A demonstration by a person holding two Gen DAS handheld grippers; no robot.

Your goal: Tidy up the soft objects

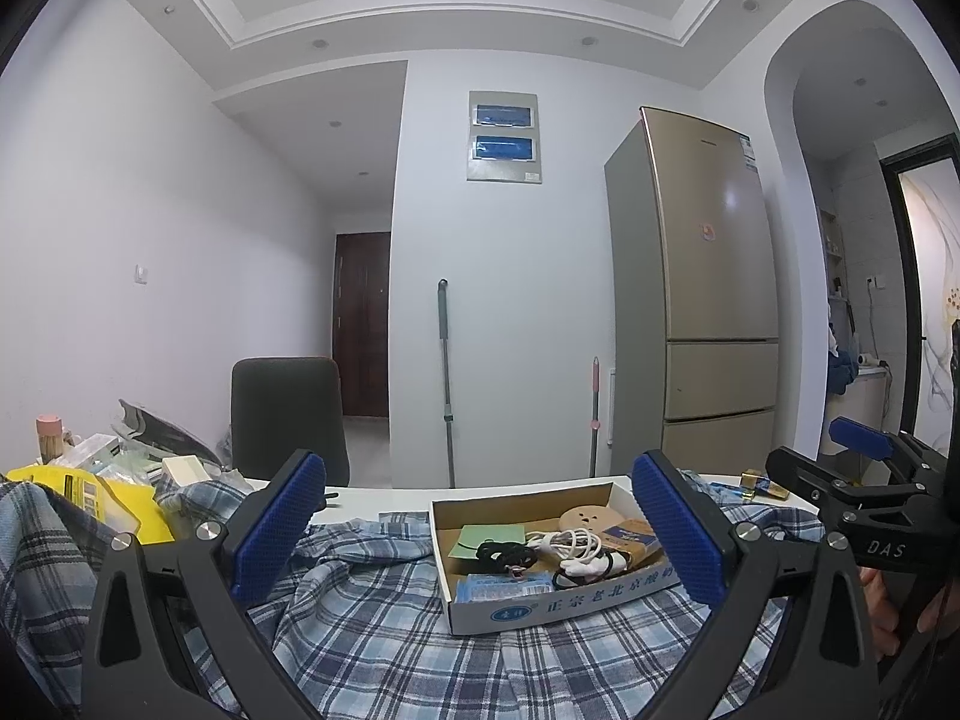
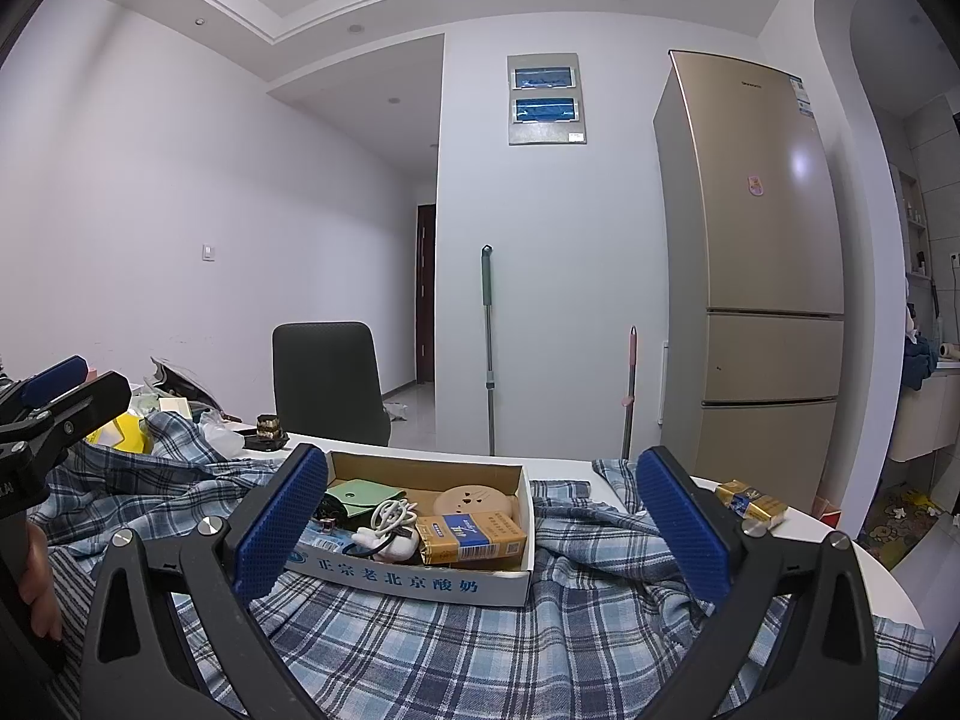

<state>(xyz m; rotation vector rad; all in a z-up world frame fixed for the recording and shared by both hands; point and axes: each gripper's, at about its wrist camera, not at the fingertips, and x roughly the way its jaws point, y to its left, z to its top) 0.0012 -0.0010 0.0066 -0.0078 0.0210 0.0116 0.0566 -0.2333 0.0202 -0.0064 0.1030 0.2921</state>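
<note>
Plaid shirt (image 1: 384, 630) lies rumpled across the table beneath the cardboard box (image 1: 540, 603), straight ahead of both spread, empty grippers, left gripper (image 1: 480, 546) and right gripper (image 2: 483, 531) about equally near.

A cardboard box (image 2: 420, 579) is set on a plaid cloth (image 2: 456, 654) spread over the table (image 2: 564, 468). A cable (image 2: 393, 513), a round disc (image 2: 474, 501) and a packet (image 2: 474, 537) are held in the box. Behind the table a chair (image 2: 329, 381) is placed, with a refrigerator (image 2: 762, 276) further right
</note>
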